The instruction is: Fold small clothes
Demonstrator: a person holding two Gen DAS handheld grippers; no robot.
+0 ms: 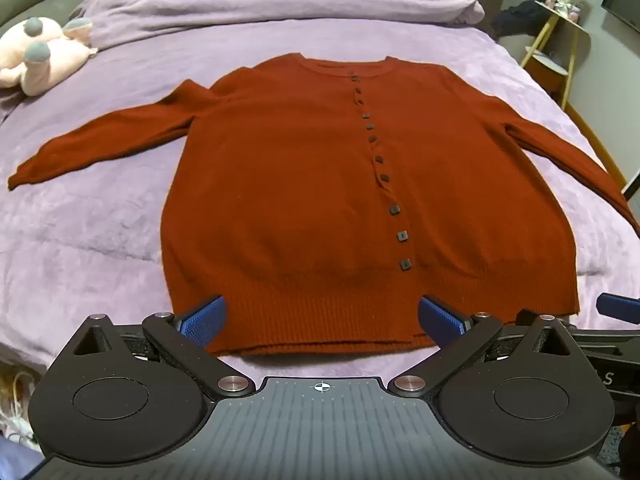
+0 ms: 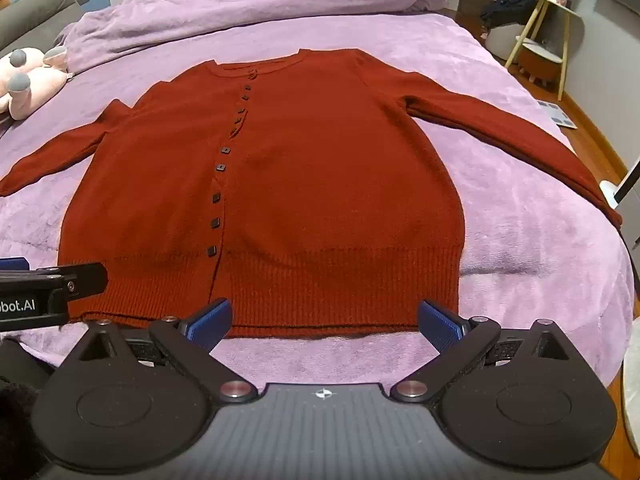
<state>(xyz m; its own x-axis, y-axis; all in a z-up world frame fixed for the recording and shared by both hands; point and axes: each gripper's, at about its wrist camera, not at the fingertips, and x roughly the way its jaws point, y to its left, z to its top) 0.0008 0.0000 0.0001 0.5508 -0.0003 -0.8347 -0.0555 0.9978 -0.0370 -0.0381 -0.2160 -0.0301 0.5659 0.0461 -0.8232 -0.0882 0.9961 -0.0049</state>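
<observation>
Here, buttoned rust-red cardigan [image 1: 304, 200] lies flat, sleeves apparently outspread.

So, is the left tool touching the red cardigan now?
Cannot tell. In the left wrist view the left tool is open over the cardigan's hem, but whether its fingertips rest on it is unclear.

home bedroom, purple-blanketed bed [image 1: 100, 216], plush toy [image 1: 36, 56], side table [image 2: 548, 28]

Rust-red cardigan [image 1: 320, 200] spread flat on the purple bed [image 1: 100, 240], buttoned, sleeves out. Left gripper [image 1: 322, 318] hovering above the hem, jaws wide, nothing between. Pink plush [image 1: 36, 56] far left.
</observation>
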